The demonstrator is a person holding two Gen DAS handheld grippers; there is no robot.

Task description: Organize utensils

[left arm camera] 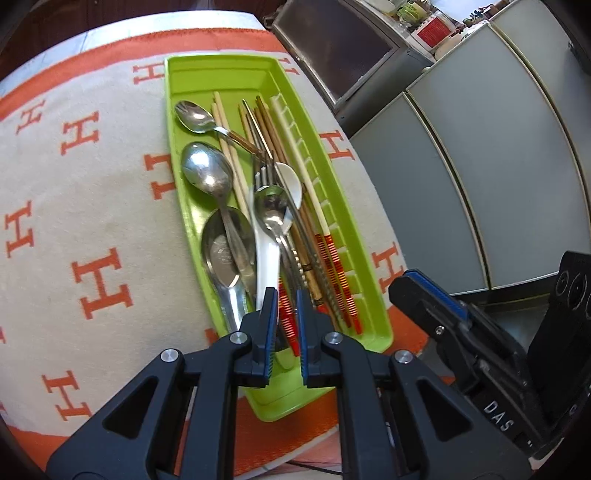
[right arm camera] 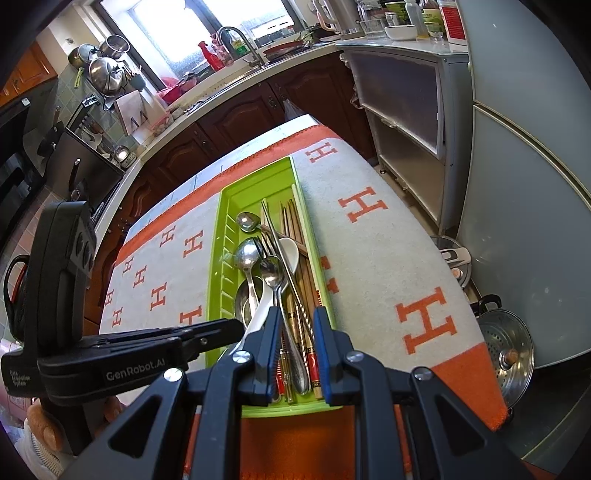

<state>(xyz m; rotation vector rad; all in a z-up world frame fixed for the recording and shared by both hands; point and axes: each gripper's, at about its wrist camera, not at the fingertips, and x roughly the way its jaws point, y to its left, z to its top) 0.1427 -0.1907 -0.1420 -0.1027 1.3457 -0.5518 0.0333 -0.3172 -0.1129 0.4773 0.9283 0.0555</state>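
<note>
Only the right wrist view is showing the kitchen sink (right arm camera: 240,55). Both tongs, left (left arm camera: 286,295) and right (right arm camera: 295,314), are hovering nearly closed, holding nothing, above the green tray (left arm camera: 184,155) of utensils (left arm camera: 273,221) just ahead.

Bright window (right arm camera: 207,33) daylight, spoon (left arm camera: 207,173) glare, fisheye-warped edges.

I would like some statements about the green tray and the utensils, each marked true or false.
1. The green tray lies on a cloth with orange H letters. True.
2. The tray holds only chopsticks. False: metal spoons, a fork and a white spoon also lie in it.
3. The tray's far end is bare. True.
4. All utensils lie on the cloth beside the tray. False: they lie inside it.
</note>
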